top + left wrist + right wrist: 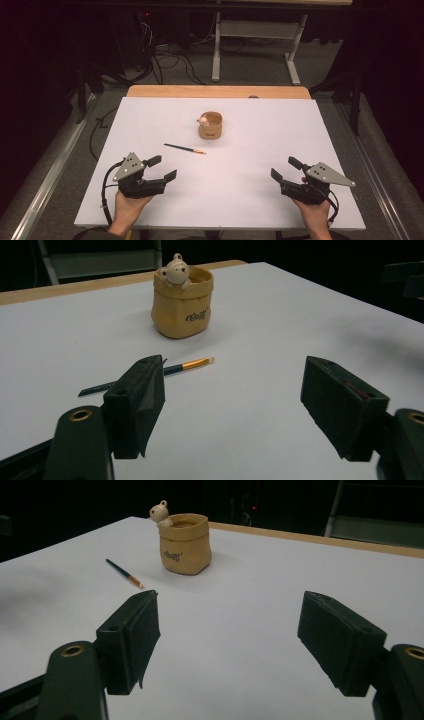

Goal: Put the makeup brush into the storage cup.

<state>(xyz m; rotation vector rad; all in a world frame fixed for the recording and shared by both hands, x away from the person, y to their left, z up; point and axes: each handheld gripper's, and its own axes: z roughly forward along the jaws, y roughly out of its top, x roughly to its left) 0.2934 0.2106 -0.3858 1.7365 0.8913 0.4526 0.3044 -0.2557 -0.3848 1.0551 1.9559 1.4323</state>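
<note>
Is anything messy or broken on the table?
Nothing looks broken or spilled. The one loose thing is the small paintbrush, which lies flat on the white table just in front of the tan cup with the little bear on its rim, not standing in it. The cup stands upright.

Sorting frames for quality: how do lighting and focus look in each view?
High view: the white table is evenly lit, the surroundings dark. Left gripper view: the pot and brush are sharp, the near jaws slightly soft. Right gripper view: black background, soft shadow beside the pot.
</note>
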